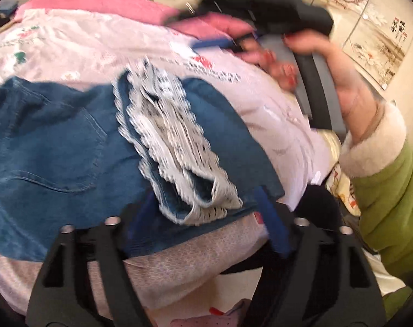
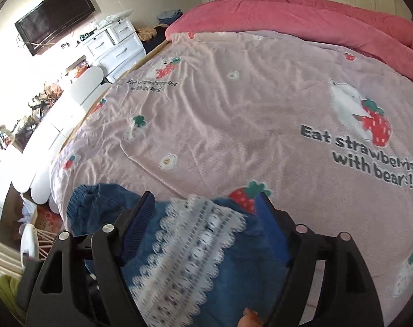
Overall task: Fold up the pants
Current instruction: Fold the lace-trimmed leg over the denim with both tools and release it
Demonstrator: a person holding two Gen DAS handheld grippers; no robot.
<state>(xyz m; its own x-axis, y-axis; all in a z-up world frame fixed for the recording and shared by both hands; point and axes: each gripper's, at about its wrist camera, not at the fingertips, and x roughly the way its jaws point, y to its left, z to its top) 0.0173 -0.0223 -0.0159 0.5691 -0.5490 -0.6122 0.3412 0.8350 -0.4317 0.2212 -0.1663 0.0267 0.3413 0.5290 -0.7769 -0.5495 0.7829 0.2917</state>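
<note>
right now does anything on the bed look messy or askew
The denim pants lie rumpled on the pink blanket, and their white lace trim is bunched and twisted rather than flat. Both tools, left and right, stand open over them, gripping nothing.

The pants [image 1: 51, 147] are blue denim with a stitched back pocket and a band of white scalloped lace [image 1: 173, 147] at the leg ends. They lie folded over on the bed, filling the left and centre of the left wrist view, lace running diagonally toward the lower right. In the right wrist view they sit at the bottom centre, lace uppermost.
</note>
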